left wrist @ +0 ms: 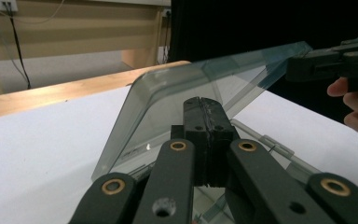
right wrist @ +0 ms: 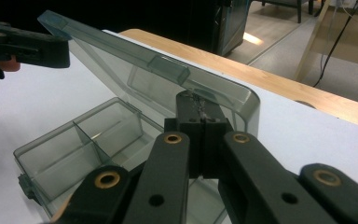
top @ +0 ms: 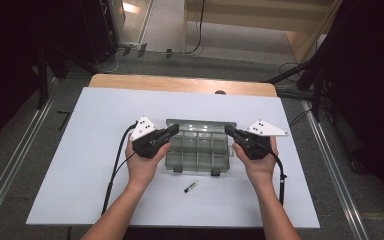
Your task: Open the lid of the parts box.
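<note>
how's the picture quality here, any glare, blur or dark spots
High view: soft, even light on the table, black at both sides. Left gripper view: lid sharp, near jaws blurred, dark backdrop. Right gripper view: box clear, bright floor patch top right.

A: What's on the tabletop (top: 80, 165)?
B: One clear box (top: 198, 150) with one lid (left wrist: 205, 88), and one small tube (top: 191, 186).
A: Claws?
B: Two: left claw (top: 174, 129), right claw (top: 228, 130).

A lab (recording rig): white-covered table (top: 80, 165), dark curtains (top: 10, 50), floor cables (top: 200, 30).
</note>
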{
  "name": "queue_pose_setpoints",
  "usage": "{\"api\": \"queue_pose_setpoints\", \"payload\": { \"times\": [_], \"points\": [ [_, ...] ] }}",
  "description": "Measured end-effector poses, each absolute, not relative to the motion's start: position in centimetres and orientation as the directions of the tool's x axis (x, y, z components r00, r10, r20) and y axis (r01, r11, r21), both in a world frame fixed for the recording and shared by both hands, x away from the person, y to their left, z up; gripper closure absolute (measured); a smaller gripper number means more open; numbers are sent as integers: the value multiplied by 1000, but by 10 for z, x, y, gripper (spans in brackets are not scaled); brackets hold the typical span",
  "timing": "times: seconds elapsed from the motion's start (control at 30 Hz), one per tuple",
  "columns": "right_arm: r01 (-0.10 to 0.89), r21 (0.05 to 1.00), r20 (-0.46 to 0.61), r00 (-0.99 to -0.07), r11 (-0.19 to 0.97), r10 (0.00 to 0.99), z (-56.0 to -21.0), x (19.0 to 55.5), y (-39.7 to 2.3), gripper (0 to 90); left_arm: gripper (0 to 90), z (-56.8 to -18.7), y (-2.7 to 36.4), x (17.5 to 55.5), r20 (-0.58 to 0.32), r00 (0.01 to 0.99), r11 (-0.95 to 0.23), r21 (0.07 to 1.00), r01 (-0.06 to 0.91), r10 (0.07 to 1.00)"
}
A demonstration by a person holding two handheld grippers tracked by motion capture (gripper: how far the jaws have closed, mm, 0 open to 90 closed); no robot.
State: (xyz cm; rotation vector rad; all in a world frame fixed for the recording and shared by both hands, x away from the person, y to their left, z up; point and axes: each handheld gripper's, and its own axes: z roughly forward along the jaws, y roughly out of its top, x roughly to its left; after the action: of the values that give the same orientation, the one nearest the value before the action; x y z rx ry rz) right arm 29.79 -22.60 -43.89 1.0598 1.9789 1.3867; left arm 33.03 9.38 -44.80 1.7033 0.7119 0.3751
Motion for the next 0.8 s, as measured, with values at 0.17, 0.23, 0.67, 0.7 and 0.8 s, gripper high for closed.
{"api": "queue_pose_setpoints", "payload": {
  "times": [0.17,0.23,0.67,0.7,0.8],
  "points": [
    [311,931,21,-570,192,822,-441,299,-224,900,897,-447,98,329,-111,757,-140,956,259,643],
    [312,932,29,-568,182,823,-441,299,-225,900,845,-446,102,328,-105,755,-145,955,257,648],
    [306,937,32,-558,169,829,-441,299,-226,900,236,-455,125,338,-164,731,-110,944,312,663],
    [306,937,34,-558,168,829,-441,299,-226,900,157,-457,124,342,-176,724,-113,936,332,667],
    [301,940,33,-554,163,832,-442,300,-226,900,70,-462,121,352,-179,707,-126,926,356,684]
  ]
}}
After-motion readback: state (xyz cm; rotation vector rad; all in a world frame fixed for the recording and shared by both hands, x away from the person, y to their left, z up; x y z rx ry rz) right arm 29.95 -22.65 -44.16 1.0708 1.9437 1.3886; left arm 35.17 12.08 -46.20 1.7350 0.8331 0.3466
